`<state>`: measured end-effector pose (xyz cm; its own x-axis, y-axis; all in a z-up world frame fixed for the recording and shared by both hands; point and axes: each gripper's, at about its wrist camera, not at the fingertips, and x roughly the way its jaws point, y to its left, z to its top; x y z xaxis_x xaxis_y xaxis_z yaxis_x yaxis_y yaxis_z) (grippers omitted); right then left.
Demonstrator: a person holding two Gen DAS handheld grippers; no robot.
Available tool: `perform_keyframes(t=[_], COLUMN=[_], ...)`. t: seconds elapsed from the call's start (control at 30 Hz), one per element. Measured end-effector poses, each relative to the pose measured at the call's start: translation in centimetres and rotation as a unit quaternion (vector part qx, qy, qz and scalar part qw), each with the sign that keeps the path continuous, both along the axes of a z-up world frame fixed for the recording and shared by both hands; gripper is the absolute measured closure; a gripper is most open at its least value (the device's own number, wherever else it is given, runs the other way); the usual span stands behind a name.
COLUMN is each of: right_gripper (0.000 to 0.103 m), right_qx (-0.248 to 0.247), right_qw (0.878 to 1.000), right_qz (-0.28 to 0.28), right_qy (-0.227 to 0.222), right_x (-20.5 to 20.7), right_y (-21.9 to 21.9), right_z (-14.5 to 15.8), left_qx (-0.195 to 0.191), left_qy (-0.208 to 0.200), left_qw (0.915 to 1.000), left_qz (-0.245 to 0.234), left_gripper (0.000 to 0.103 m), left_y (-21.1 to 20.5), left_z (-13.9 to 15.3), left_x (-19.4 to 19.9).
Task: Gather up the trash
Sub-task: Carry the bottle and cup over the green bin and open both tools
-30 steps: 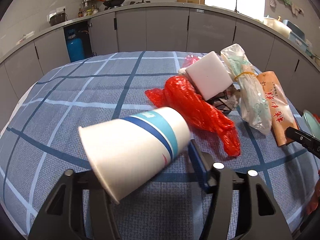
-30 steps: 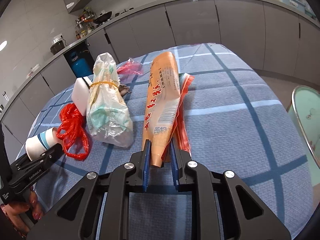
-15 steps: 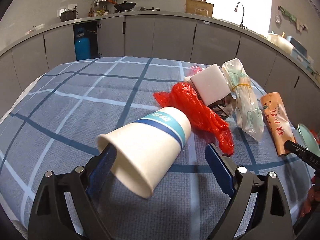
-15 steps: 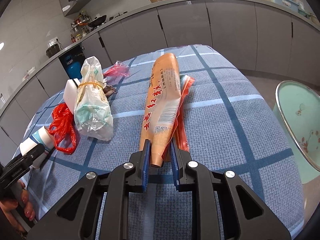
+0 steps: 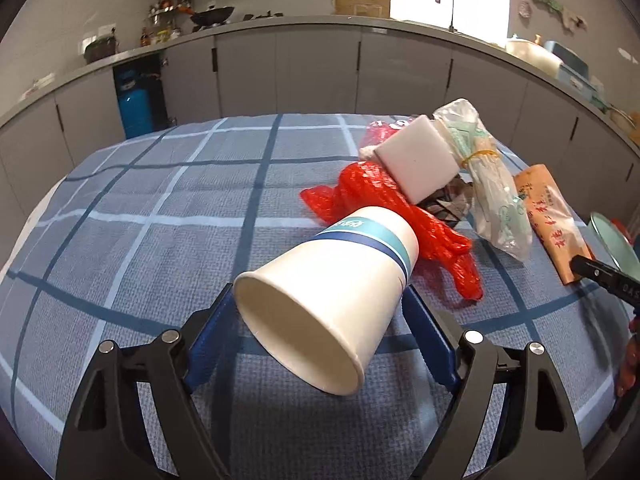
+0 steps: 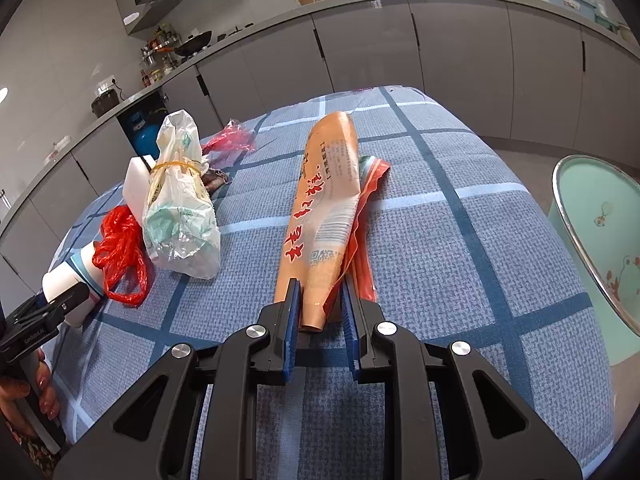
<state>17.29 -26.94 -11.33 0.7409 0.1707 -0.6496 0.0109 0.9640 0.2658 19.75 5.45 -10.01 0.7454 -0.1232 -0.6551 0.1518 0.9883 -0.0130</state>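
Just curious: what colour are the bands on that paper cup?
Teal above dark blue, on the white paper cup; left wrist view.

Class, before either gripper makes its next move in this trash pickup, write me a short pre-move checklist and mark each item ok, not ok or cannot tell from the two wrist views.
1. Right gripper closed on the orange wrapper: ok, both pads press its near end.
2. Paper cup between the left gripper fingers: ok, it lies on its side there.
3. Left gripper firmly holding the cup: not ok, the jaws are closing and the right pad stands clear of it.
4. Red plastic bag clear of the cup: not ok, it lies against the cup's base.
5. Bin within reach: ok, it stands open beside the table's right edge.
6. Bin empty: cannot tell.
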Motion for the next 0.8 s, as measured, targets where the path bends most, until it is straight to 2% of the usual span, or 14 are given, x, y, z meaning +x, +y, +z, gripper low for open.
perform_keyframes(t=[0.2,0.57,0.8], right_gripper=[0.082,0.084,0.086], right_qx=[0.001,-0.01,-0.006], right_qw=[1.0,1.0,1.0], right_qz=[-0.001,0.006,0.005], right_qy=[-0.001,-0.016,-0.024], right_x=[0.0,-0.6,-1.0], right_y=[0.1,0.5,0.3], right_z=[0.0,0.1,0.4], left_qx=[0.015,-0.035,-0.06], left_qy=[-0.01,-0.01,-0.023], left_qw=[0.9998,0.9993,0.9977], left_qz=[-0.011,0.006,0.02], left_gripper=[0.024,0.026,0.029], left_y=[-1.3,-0.6,-0.3], left_z=[-0.3,-0.4,-0.1], left_x=[-1.3,-3.1,-4.0])
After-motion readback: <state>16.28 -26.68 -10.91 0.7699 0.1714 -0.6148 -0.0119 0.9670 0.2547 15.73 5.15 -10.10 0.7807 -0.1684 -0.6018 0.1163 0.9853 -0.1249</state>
